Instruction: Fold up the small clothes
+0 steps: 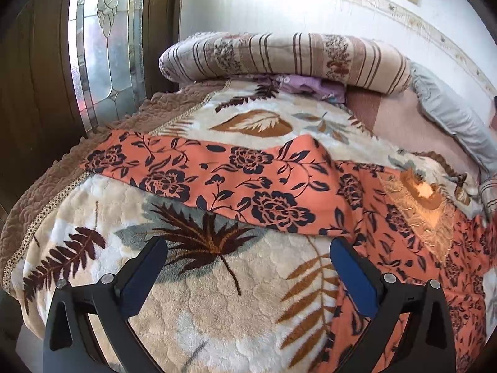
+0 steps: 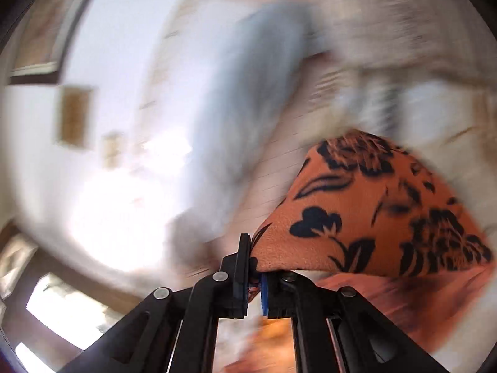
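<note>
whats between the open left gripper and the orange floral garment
Only bare leaf-print blanket. In the left wrist view, the left hand-held gripper hovers open above it, with the orange floral garment lying just beyond the fingertips.

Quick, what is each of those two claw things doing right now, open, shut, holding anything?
Left tool: open, holding nothing, above the leaf-print blanket.
Right tool: shut on an edge of the orange floral garment.
</note>
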`<state>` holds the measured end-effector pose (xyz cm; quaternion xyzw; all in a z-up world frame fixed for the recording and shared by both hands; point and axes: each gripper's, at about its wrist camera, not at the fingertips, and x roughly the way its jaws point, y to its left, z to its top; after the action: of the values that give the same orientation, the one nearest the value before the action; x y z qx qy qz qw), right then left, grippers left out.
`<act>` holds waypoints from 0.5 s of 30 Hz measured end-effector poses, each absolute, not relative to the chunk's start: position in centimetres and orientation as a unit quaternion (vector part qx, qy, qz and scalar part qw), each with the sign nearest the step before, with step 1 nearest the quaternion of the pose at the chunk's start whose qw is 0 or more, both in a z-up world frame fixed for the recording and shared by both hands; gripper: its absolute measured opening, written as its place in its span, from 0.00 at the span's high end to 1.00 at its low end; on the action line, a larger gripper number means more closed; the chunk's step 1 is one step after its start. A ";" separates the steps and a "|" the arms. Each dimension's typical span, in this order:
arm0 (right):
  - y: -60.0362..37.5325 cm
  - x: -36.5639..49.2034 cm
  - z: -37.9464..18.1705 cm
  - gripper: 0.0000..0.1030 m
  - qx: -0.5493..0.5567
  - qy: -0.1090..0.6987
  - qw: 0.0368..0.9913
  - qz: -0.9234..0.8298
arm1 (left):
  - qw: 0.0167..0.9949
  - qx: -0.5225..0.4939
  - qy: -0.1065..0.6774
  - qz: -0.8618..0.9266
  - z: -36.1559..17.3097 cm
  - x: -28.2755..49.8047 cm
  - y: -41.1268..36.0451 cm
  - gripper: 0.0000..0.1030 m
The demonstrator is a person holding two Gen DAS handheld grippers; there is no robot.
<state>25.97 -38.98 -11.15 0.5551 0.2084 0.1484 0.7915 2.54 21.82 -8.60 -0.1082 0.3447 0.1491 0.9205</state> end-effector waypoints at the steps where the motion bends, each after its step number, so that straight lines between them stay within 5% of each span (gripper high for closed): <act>1: -36.3 25.9 -9.4 0.95 0.557 0.197 0.784 0.188 | 0.923 -0.106 0.340 0.148 -8.2 2.1 21.7 0.00; 5: -24.6 24.2 -6.0 0.95 0.554 0.196 0.742 0.323 | 0.929 -0.110 0.320 0.152 -6.6 0.2 22.0 0.00; 9: -15.0 24.4 -11.4 0.87 0.551 0.273 0.710 0.344 | 0.928 -0.127 0.315 0.153 -5.9 -0.8 22.8 0.00; 10: -12.9 25.2 -15.0 0.59 0.547 0.323 0.704 0.318 | 0.928 -0.130 0.315 0.151 -5.9 -0.9 22.9 0.00; 11: -11.9 25.4 -17.5 0.12 0.542 0.364 0.697 0.296 | 0.928 -0.134 0.315 0.147 -5.7 -0.9 22.9 0.00; 12: -11.1 25.5 -20.7 0.06 0.542 0.407 0.686 0.264 | 0.928 -0.136 0.315 0.143 -5.6 -0.9 22.8 0.00; 15: -12.2 24.5 -26.4 0.10 0.560 0.456 0.650 0.236 | 0.930 -0.140 0.316 0.123 -5.2 -0.2 22.0 0.00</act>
<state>24.49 -12.20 -26.41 0.5601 0.4562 0.2356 0.6501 -0.21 21.97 -5.19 -0.1398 0.3156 0.1231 0.9304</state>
